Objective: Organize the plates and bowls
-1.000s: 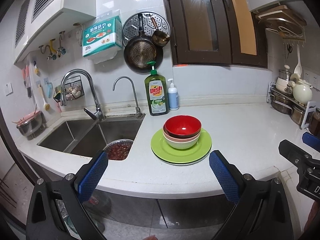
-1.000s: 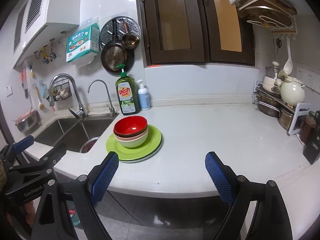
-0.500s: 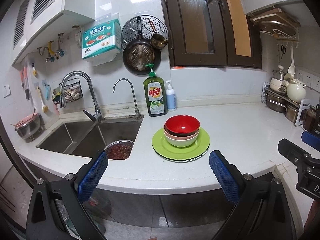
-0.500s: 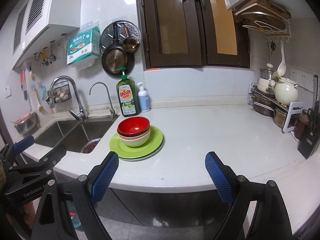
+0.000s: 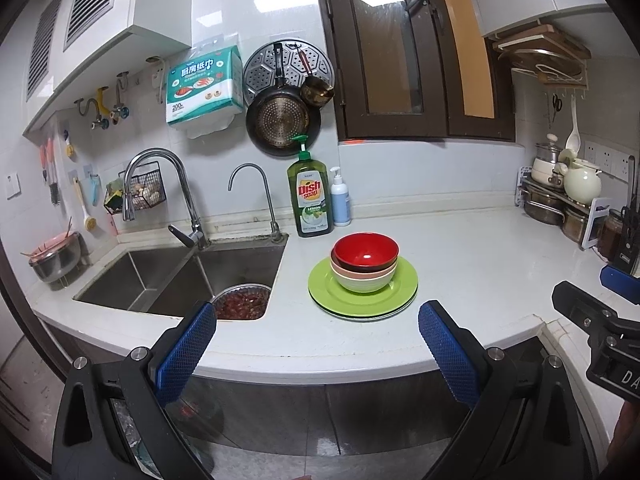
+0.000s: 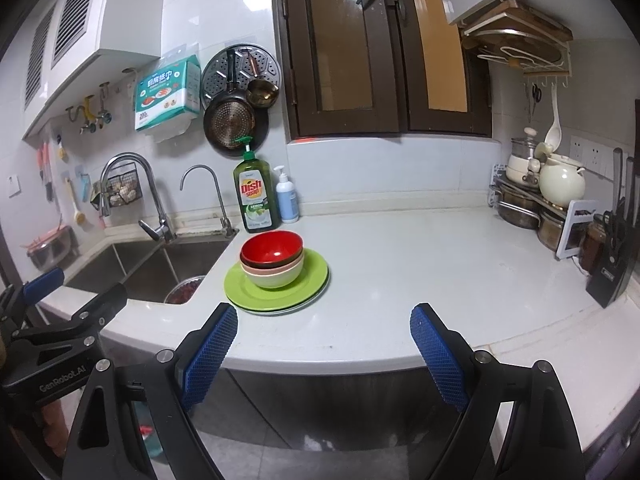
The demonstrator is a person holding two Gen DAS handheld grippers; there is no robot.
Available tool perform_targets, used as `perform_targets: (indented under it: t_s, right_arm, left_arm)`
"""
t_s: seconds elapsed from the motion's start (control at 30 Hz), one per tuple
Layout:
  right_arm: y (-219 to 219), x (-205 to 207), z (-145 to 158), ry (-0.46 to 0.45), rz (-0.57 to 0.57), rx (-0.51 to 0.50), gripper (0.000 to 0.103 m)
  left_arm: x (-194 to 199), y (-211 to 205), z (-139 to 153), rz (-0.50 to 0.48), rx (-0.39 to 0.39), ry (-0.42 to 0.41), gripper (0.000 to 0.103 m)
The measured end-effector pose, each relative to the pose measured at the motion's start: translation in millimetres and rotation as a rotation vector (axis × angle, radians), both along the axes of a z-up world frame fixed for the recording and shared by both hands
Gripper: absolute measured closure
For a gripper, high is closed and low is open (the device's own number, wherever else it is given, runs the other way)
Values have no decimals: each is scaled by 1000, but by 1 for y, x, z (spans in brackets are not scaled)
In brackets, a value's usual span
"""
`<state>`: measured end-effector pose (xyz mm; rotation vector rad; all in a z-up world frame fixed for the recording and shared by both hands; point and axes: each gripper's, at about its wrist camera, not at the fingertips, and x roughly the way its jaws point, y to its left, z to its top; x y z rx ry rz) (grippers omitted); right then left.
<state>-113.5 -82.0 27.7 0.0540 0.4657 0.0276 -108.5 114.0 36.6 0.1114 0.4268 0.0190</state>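
Observation:
A stack of bowls with a red bowl [image 5: 366, 250] [image 6: 272, 247] on top rests on stacked green plates [image 5: 362, 302] [image 6: 280, 298] on the white counter [image 5: 472, 260] beside the sink. My left gripper [image 5: 316, 344] is open, held in front of the counter's edge, short of the stack, nothing between its blue pads. My right gripper [image 6: 324, 344] is open too, also off the counter's front edge, with the stack ahead and to its left. Each gripper shows at the side of the other's view.
A double sink [image 5: 180, 276] with a bowl of red food [image 5: 242, 304] lies left of the stack. Dish soap [image 5: 310, 200] and a pump bottle [image 5: 340, 204] stand at the back wall. Pots on a rack [image 6: 536, 200] and a knife block [image 6: 612, 264] crowd the right corner.
Both grippers have drawn back a little from the counter and tilted upward, so the stack looks smaller and more of the cabinet front shows. The stack has not moved.

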Motion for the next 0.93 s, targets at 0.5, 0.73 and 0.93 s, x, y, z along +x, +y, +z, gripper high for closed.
perform_targets:
  t_s: [0.5, 0.73, 0.93]
  right_arm:
    - [3, -11, 1, -8, -4, 5, 14]
    - [3, -13, 1, -2, -4, 6, 14]
    - [6, -16, 1, 5, -8, 9, 14]
  left_arm:
    - [-9, 7, 4, -17, 2, -7, 0]
    - [-9, 13, 5, -24, 0, 5, 0]
    - [-10, 15, 4, -31, -4, 12, 0]
